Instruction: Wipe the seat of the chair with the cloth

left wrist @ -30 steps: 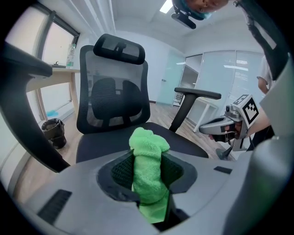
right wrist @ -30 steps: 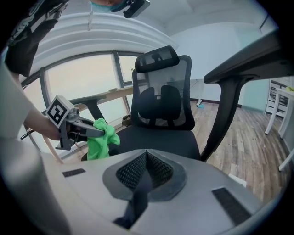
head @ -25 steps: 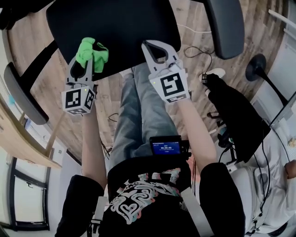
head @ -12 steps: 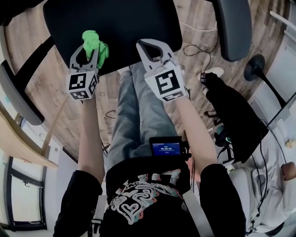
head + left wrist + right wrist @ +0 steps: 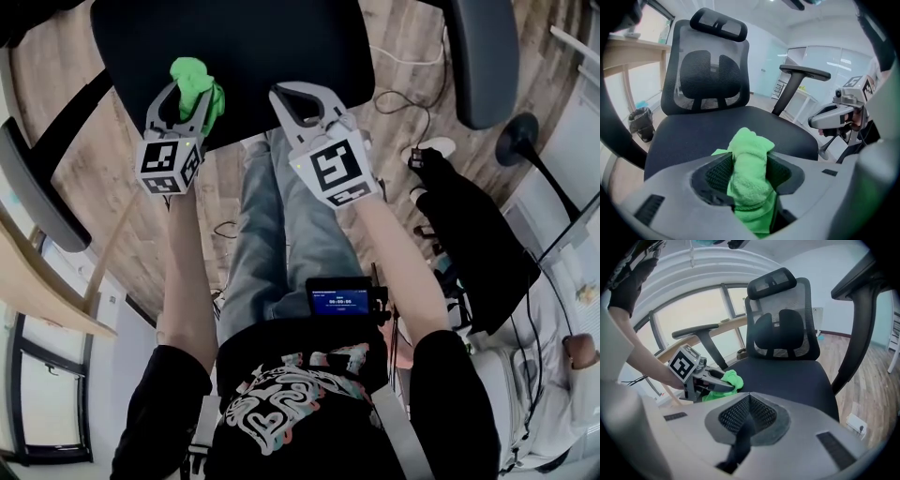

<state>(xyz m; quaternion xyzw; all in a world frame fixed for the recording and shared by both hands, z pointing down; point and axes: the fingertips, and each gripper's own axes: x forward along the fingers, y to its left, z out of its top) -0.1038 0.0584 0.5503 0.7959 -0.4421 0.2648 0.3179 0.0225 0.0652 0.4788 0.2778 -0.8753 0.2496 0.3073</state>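
The black chair seat (image 5: 253, 47) fills the top of the head view. My left gripper (image 5: 192, 89) hangs over the seat's front left edge with a bunched green cloth (image 5: 195, 80) between its tips. In the left gripper view the cloth (image 5: 750, 173) still fills the gap between both pads and sits above the seat (image 5: 693, 136), while the jaws are opening. My right gripper (image 5: 281, 94) is shut and empty at the seat's front edge, to the right of the left one. The right gripper view shows the left gripper (image 5: 724, 386), the cloth (image 5: 731, 379) and the seat (image 5: 787, 373).
The mesh backrest (image 5: 705, 77) rises beyond the seat, with armrests (image 5: 37, 192) (image 5: 483, 56) on both sides. A wooden desk (image 5: 37, 291) stands left and a dark bag (image 5: 473, 239) right. Cables (image 5: 398, 103) lie on the wood floor. A bin (image 5: 641, 123) stands by the desk.
Both grippers have moved forward over the seat's front edge. The left gripper carried the cloth along, and its jaws stand a little wider than before.
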